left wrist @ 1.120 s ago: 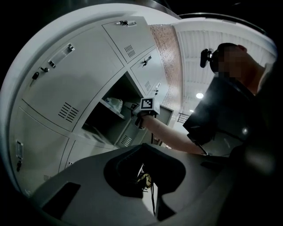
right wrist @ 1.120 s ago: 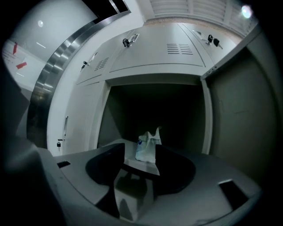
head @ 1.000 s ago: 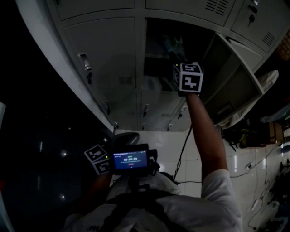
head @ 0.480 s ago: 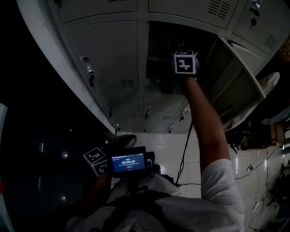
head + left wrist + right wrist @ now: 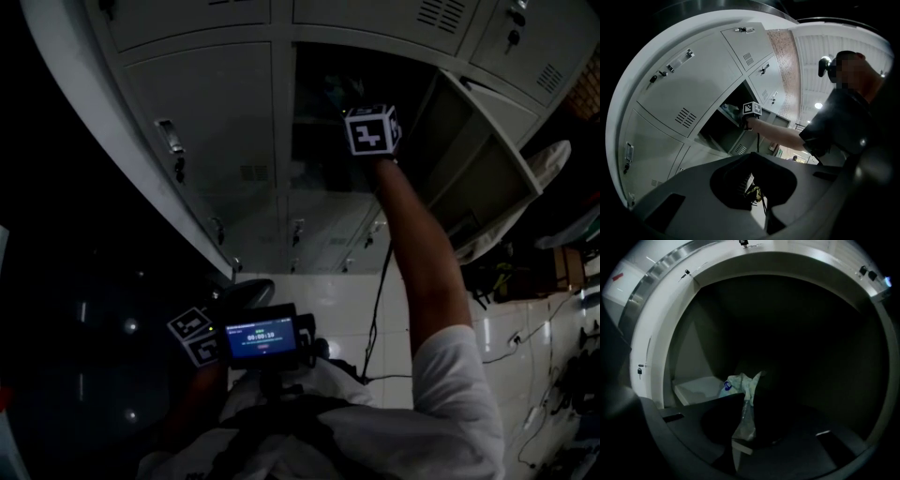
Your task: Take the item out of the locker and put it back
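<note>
An open locker compartment (image 5: pixel 314 56) gapes dark in the bank of grey lockers. My right gripper (image 5: pixel 749 401) reaches inside it; from the head view only its marker cube (image 5: pixel 372 130) shows, at the opening. A crinkled pale plastic packet (image 5: pixel 740 386) with a blue mark stands between its jaws, which are closing and pinch the packet's lower edge. The packet rests on the compartment floor (image 5: pixel 696 389). My left gripper (image 5: pixel 200 335) hangs low by my chest, jaws together, nothing in them, far from the locker.
The compartment's door (image 5: pixel 473 173) stands swung out to the right of my arm. Closed locker doors (image 5: pixel 202 141) with small handles surround the opening. A cable (image 5: pixel 377 309) trails over the white tiled floor (image 5: pixel 337 300), with clutter (image 5: pixel 525 272) at the right.
My right gripper has moved up and deeper into the open compartment, its marker cube drifting slightly left in the head view. The left gripper has stayed low.
</note>
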